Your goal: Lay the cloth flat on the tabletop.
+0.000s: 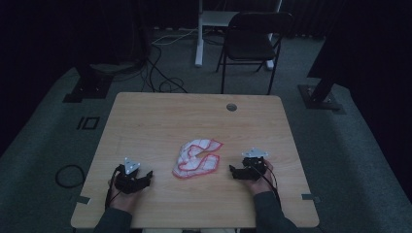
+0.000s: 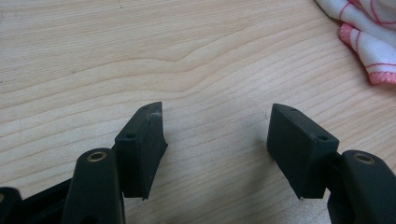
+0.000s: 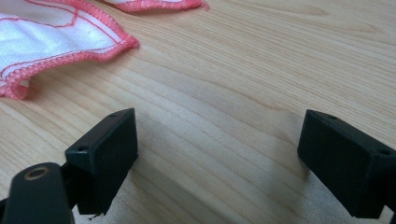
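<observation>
Both tools, left [image 1: 145, 175] & right [image 1: 234, 171], wide open, empty; cloth [image 1: 197, 158] btwn.

High view looks down on the table [image 1: 145, 121]; both gripper views skim it closely, sharing the cloth [image 1: 197, 158].

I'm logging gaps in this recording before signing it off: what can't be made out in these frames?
- Cloth: the high view is too dim and small to show how its folds lie.
- Cloth, left gripper view: cut off by the top and right edges.
- Cloth, right gripper view: cut off by the top and left edges.
- Hole in the table: too small to see what fills it.
</observation>
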A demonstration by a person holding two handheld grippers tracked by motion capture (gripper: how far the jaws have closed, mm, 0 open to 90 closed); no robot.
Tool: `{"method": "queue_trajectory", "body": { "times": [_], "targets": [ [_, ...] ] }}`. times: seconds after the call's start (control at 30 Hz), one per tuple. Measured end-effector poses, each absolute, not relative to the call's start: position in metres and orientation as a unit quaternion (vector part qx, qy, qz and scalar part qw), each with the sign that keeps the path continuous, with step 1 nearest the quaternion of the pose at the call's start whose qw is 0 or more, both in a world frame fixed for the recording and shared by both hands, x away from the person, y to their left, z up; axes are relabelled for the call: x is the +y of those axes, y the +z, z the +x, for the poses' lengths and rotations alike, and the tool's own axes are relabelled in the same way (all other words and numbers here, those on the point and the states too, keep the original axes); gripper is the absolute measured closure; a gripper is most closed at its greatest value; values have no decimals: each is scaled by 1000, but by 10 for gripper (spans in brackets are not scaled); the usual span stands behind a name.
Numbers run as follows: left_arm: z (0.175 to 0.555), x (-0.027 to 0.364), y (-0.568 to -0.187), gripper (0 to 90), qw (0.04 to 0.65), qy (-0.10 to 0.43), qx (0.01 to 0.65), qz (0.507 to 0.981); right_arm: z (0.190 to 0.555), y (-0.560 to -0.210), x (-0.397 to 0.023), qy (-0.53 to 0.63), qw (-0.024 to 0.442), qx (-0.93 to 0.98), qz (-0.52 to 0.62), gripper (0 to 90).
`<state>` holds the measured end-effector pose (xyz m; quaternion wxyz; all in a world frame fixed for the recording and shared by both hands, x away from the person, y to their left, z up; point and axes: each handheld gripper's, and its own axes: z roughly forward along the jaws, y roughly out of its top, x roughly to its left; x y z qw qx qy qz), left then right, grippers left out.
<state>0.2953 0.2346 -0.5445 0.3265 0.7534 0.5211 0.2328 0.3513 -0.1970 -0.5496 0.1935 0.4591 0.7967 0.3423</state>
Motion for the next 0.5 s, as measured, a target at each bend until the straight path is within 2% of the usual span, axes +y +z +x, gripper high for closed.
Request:
{"method": "queue_trajectory", "body": {
  "times": [0.13, 0.3, 0.37, 0.4, 0.5],
  "targets": [
    [294, 234, -544, 384, 326, 233, 521, 754, 351, -550, -197, 343, 193, 797, 459, 138],
    [292, 233, -544, 500, 335, 230, 511, 758, 347, -549, -195, 347, 196, 795, 457, 217],
    [292, 233, -544, 519, 335, 230, 511, 758, 347, -548, -194, 345, 195, 796, 457, 217],
    [292, 233, -543, 538, 333, 226, 512, 759, 347, -546, -192, 341, 193, 798, 457, 291],
    [293, 232, -541, 591, 338, 208, 519, 757, 346, -544, -191, 340, 191, 800, 456, 354]
  ]
}}
